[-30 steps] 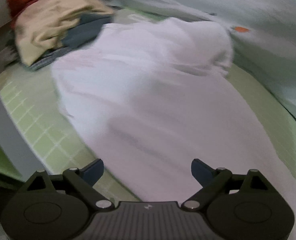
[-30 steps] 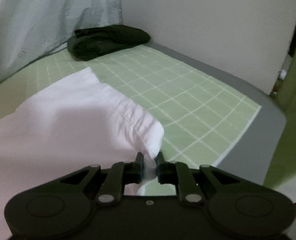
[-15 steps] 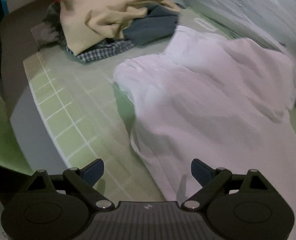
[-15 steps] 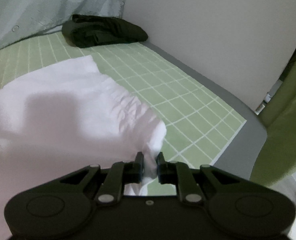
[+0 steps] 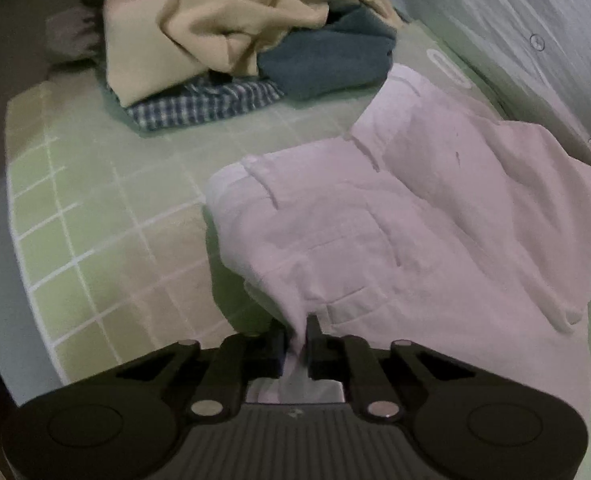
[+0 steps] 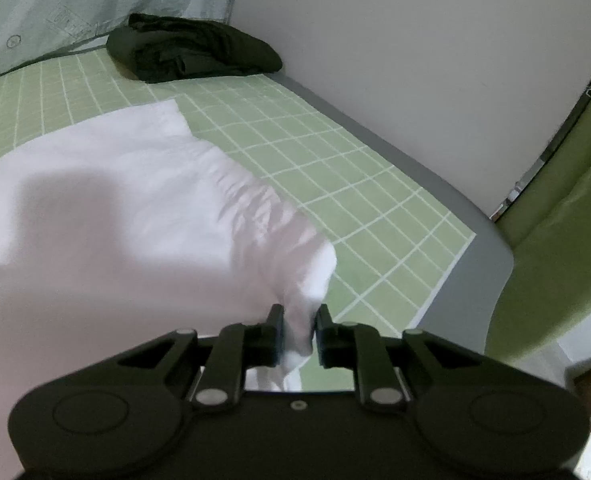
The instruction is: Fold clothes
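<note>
The left gripper (image 5: 295, 334) is closing on a pinch of the white garment (image 5: 415, 220), cloth between its jaws. The right gripper (image 6: 299, 330) holds the garment's gathered end (image 6: 295, 264), jaws easing slightly apart. The garment lies on the green mat (image 5: 95, 240), near the clothes pile (image 5: 235, 32). A good fold likely needs both pinches firm and the edge kept taut between them.

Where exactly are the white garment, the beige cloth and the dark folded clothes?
white garment (image 5: 435, 240): left wrist view, its spread middle.
beige cloth (image 5: 215, 16): left wrist view, top of the pile.
dark folded clothes (image 6: 191, 54): right wrist view, centre of the bundle.
</note>
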